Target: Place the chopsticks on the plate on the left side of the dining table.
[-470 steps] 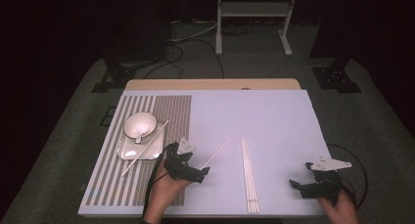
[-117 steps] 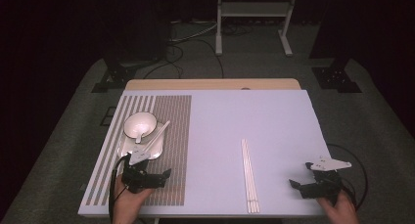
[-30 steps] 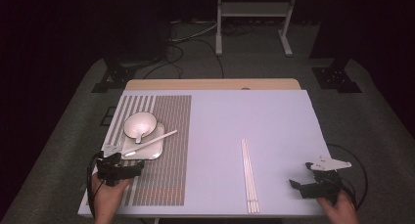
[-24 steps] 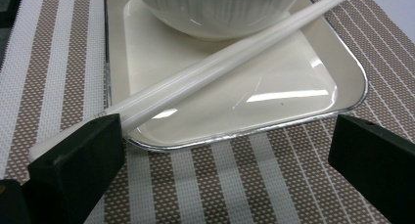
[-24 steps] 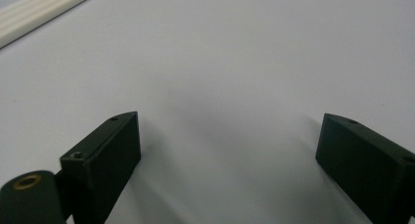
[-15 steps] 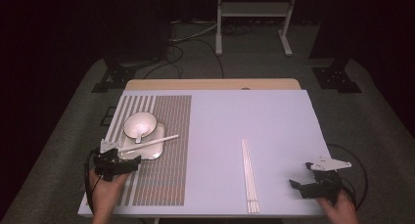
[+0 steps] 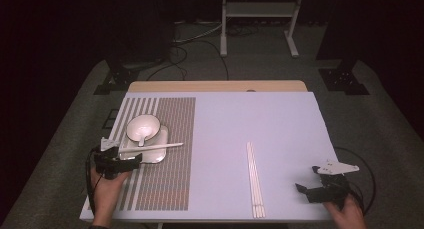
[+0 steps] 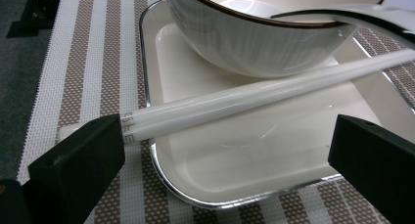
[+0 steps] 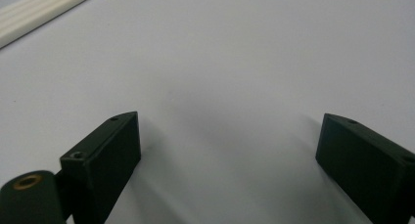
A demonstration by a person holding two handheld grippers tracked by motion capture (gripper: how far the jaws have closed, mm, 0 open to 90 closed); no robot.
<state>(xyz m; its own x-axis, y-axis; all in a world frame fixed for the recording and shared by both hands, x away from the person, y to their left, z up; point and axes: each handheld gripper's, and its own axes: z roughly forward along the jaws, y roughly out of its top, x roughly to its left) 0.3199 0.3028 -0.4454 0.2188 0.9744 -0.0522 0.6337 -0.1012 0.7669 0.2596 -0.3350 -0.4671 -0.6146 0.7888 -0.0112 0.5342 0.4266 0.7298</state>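
Note:
A pair of white chopsticks (image 7: 152,148) (image 8: 254,99) lies across a white square plate (image 7: 156,156) (image 8: 274,150), in front of a white bowl (image 7: 142,126) (image 8: 254,43) with a spoon (image 8: 352,13) in it. My left gripper (image 7: 134,161) (image 8: 225,150) is open at the plate's near left corner. Its jaws stand wide apart, and the chopsticks' butt ends lie just beyond the left jaw. My right gripper (image 7: 309,185) (image 9: 225,136) rests open on the bare table at the front right, with nothing between its jaws.
Plate and bowl stand on a brown-and-white striped placemat (image 7: 170,179) (image 8: 98,62) covering the table's left part. More white chopsticks (image 7: 255,179) (image 9: 44,6) lie lengthwise on the pale tabletop, left of the right gripper. Dark floor and a cable lie past the left edge.
My left gripper carried the chopsticks from the table's middle to the plate. Over the last second their far end has dropped flatter across the plate. The right gripper has not moved.

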